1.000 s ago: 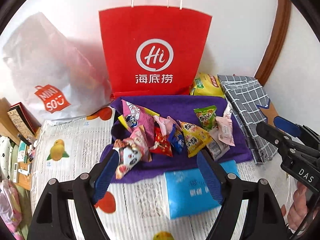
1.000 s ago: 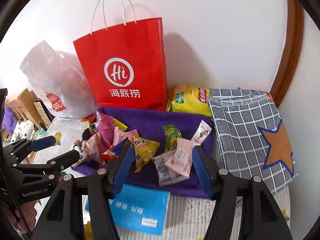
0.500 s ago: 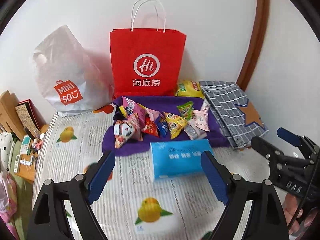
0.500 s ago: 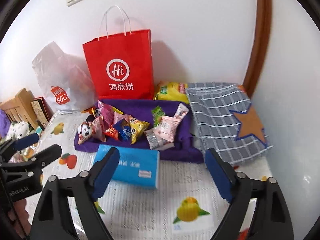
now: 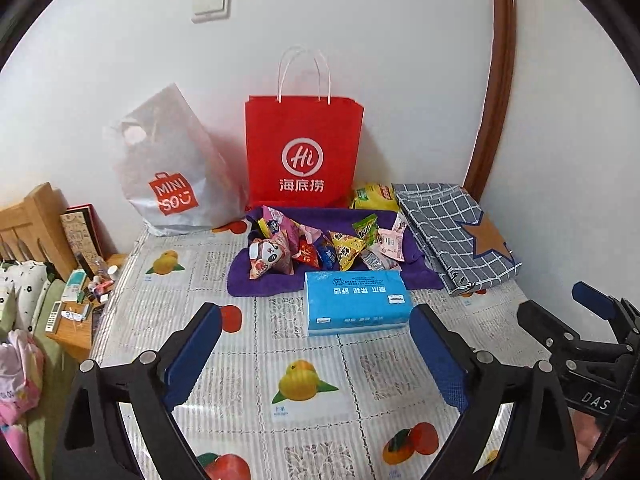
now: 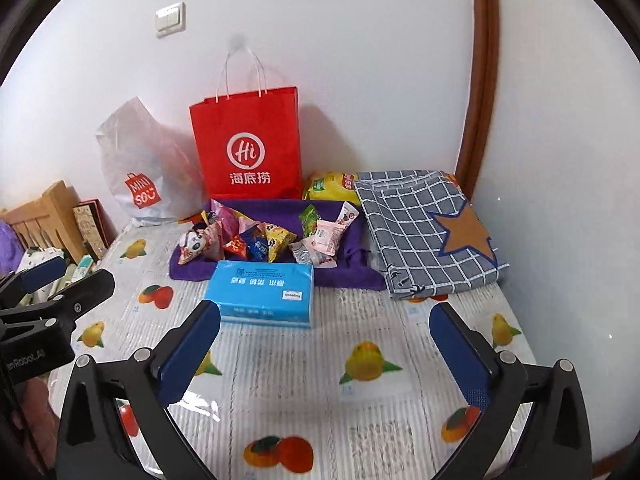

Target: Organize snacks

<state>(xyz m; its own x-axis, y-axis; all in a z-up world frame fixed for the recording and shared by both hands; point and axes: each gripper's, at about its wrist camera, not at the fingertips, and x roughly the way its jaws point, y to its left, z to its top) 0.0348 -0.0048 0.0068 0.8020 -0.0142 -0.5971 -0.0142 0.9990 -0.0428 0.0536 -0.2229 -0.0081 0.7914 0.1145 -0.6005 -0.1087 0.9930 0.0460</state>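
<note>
Left gripper: fingers spread wide, having just opened further, nothing between them. The snacks lie heaped on the purple towel straight ahead of these fingers, beyond the blue tissue pack, the heap's long axis running crosswise. Right gripper: fingers likewise just opened wide and empty; the snacks lie ahead and left of them, so the left hand appears better aligned.

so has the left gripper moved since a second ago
Yes. The left gripper has backed away from the red bag, which now looks smaller; its fingers have just been opening, with nothing between them.
</note>
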